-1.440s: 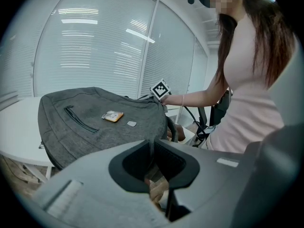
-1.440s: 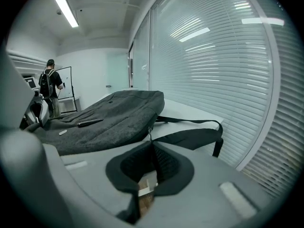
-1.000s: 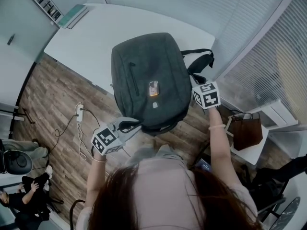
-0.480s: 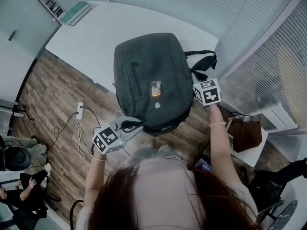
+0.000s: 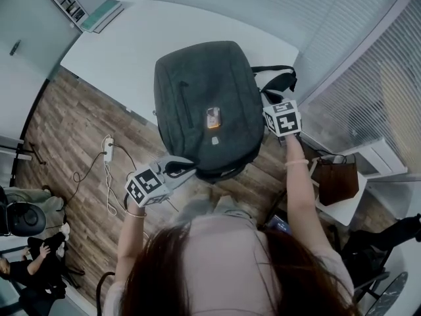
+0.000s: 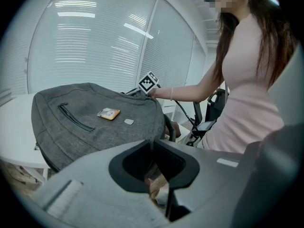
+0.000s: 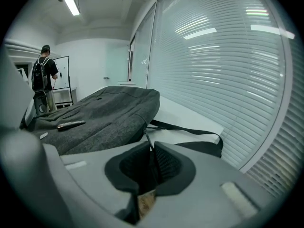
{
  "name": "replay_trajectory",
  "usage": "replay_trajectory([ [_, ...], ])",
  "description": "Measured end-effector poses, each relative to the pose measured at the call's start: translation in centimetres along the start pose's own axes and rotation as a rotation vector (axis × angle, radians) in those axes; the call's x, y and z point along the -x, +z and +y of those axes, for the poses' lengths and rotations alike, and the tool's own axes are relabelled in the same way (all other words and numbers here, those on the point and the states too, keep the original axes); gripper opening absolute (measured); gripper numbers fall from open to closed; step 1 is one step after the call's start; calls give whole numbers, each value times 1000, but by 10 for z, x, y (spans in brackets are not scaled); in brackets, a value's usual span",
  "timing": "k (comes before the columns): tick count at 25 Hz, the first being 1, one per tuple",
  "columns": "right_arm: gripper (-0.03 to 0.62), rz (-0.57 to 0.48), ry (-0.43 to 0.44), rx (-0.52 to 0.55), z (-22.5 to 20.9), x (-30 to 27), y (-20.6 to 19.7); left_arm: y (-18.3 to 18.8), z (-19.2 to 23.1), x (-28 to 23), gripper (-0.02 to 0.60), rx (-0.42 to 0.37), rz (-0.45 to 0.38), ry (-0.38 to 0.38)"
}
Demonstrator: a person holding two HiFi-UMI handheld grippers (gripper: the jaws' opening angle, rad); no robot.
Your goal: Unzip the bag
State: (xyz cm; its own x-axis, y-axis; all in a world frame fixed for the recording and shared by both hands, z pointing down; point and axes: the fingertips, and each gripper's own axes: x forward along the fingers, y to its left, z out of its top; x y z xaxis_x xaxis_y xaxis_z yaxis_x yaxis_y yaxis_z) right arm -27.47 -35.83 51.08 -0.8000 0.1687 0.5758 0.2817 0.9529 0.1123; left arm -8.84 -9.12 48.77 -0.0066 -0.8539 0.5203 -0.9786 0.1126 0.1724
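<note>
Office space: slatted-blind glass wall beyond the backpack, wood-plank floor on its near side. White round-cornered table carries the dark grey woven-fabric backpack. It lies flat, front face up, and its near end appears to hang past the table edge toward the person. My read: laid that way so both side seams are reachable.

Black webbing shoulder straps spill from the backpack's right side onto the table, slack and out of the zip's way.

Right gripper sits at the backpack's right edge, just beside the straps. Its jaws are closed together on a thin dark zip pull, which runs from the pads up to the backpack's side seam.

Left gripper is at the backpack's near-left corner, jaws almost together and pinching a thin dark tab. Can't tell if that's a second pull or just fabric. Likely split: left anchors the backpack, right draws the zip.

Main zip looks closed, so I judge the unzip hasn't started.

Small stuff on the backpack's front: slanted pocket zip, closed. Glossy orange-and-silver rectangular tag near centre, lying flat on the coarse weave.
</note>
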Motion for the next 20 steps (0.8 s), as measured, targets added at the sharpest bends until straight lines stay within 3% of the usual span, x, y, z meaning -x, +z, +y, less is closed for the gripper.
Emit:
replay_trajectory([
  [6,32,-27,30,-87,0,3,-3,1,2,-1,48,34,-18,23],
  [20,23,-18,13,-106,6,19,-22,3,2,1,60,70,-51,99],
])
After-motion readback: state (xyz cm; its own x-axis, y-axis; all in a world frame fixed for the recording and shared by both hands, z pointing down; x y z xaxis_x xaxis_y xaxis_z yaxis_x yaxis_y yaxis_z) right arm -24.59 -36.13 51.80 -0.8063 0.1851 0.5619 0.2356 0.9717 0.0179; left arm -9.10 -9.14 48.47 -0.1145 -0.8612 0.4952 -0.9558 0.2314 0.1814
